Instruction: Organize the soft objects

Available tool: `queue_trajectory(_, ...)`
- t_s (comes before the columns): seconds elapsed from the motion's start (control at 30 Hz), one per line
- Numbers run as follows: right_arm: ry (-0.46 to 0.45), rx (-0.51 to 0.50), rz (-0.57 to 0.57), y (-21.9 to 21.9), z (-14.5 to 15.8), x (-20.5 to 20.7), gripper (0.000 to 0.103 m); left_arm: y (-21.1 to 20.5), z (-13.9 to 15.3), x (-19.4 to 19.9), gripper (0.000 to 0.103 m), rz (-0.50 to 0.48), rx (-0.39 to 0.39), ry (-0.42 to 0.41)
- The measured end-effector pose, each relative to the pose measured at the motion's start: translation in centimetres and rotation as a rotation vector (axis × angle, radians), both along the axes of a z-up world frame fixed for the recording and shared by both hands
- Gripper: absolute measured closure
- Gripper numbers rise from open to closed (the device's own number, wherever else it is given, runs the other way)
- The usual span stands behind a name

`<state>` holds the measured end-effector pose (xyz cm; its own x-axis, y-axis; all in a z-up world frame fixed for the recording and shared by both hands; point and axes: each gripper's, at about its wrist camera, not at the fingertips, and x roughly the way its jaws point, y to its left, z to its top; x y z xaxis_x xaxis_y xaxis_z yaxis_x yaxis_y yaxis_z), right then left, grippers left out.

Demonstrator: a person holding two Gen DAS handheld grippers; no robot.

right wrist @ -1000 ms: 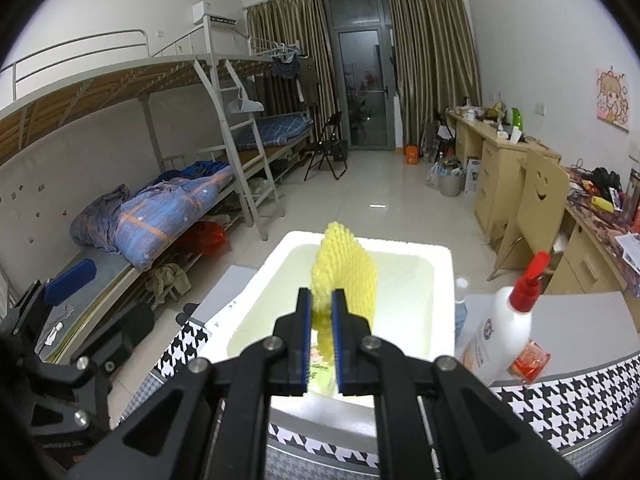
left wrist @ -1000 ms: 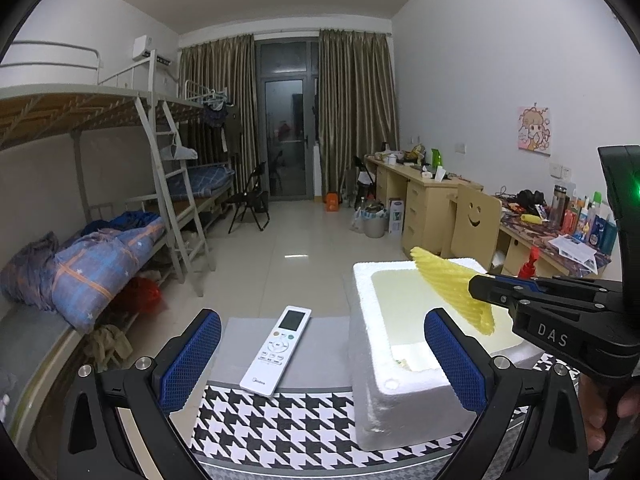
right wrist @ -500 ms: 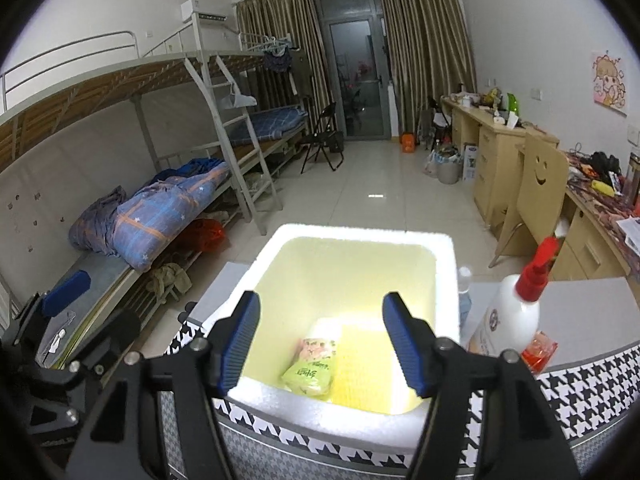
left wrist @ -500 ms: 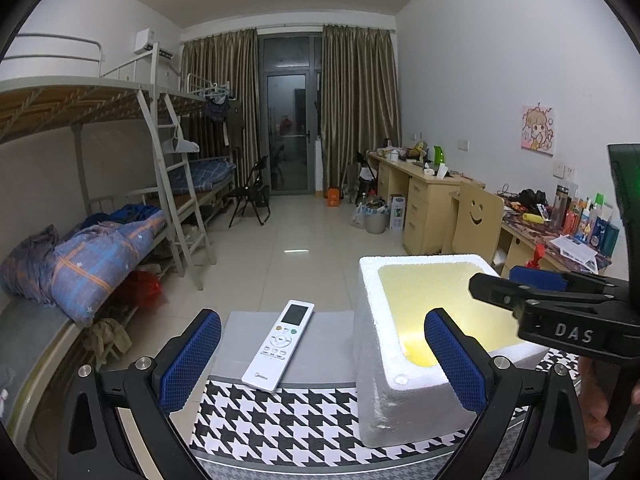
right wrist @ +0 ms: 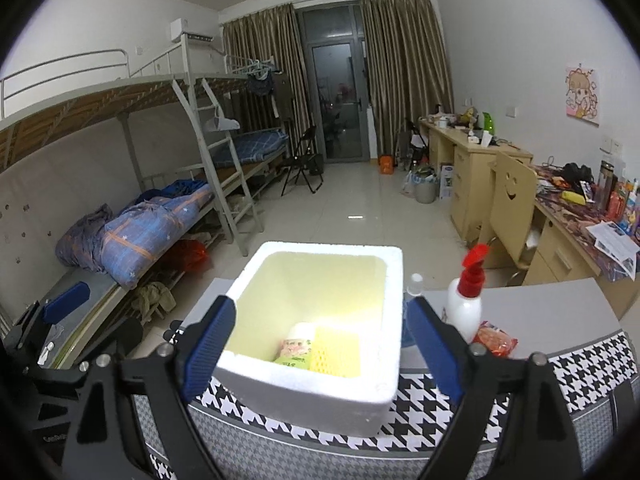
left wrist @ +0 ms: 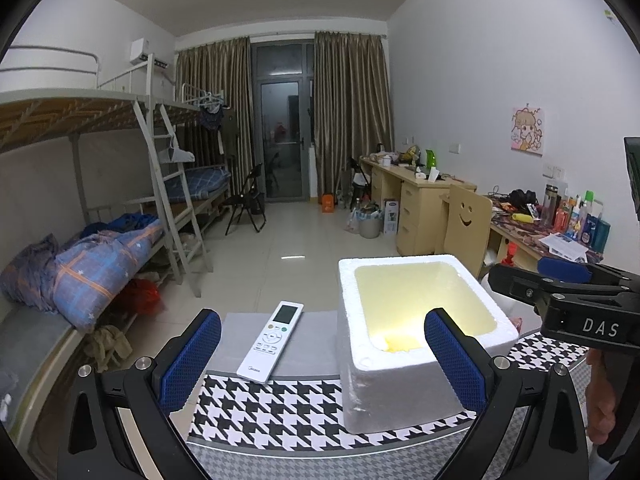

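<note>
Yellow foam net (right wrist: 335, 350) lies inside the foam box (right wrist: 390, 276), below the wide-open right gripper (right wrist: 320, 344); left gripper (left wrist: 320, 360) gapes too.

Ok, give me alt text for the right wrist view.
An open right gripper hangs over a white foam box holding a yellow foam net and a snack packet. A red-capped white bottle stands beside the box.

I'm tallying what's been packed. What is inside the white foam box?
In the foam box lie a yellow foam net and a small green packet, side by side. The near wall hides the rest of the bottom.
</note>
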<state>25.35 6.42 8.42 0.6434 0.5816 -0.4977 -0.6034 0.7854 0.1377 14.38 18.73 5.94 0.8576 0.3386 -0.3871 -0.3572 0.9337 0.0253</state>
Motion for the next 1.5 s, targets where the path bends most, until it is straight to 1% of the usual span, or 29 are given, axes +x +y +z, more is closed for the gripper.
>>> queue_trajectory(0.17, -0.013, 0.005, -0.009, -1.2, 0.5, -0.9, 0.013, -1.0, 0.8, -1.1, 0.001, -0.013, -0.005, -0.015)
queue_trajectory(0.37, -0.035, 0.011, -0.012, -2.6, 1.2, -2.3, 0.013, -2.8, 1.6, -2.1, 0.001, -0.031, 0.008, -0.032)
queue_trajectory(0.6, -0.099, 0.013, 0.006, -4.3, 2.3, -4.5, 0.013, -4.3, 2.4, -3.5, 0.001, -0.034, 0.017, -0.051)
queue_trajectory(0.77, -0.1, 0.016, 0.009, -5.2, 2.4, -5.3, 0.013, -5.7, 2.8, -4.8, 0.001, -0.051, 0.025, -0.075)
queue_trajectory(0.9, -0.134, 0.019, 0.007, -6.1, 2.6, -6.3, 0.013, -6.6, 3.1, -5.7, 0.001, -0.067, 0.025, -0.089)
queue_trajectory(1.07, -0.155, 0.023, 0.003, -7.2, 2.4, -7.2, 0.013, -8.1, 3.0, -6.3, 0.001, -0.082, 0.04, -0.093)
queue_trajectory(1.2, -0.154, 0.031, 0.001, -8.1, 2.1, -7.7, 0.013, -8.7, 2.7, -6.7, 0.001, -0.079, 0.049, -0.093)
queue_trajectory(1.33, -0.176, 0.011, -0.002, -8.5, 1.5, -8.5, 0.013, -8.9, 2.5, -7.0, 0.001, -0.087, 0.038, -0.097)
queue_trajectory(1.5, -0.189, 0.013, -0.004, -9.4, 0.9, -9.2, 0.013, -9.2, 1.9, -7.9, 0.001, -0.066, 0.033, -0.113)
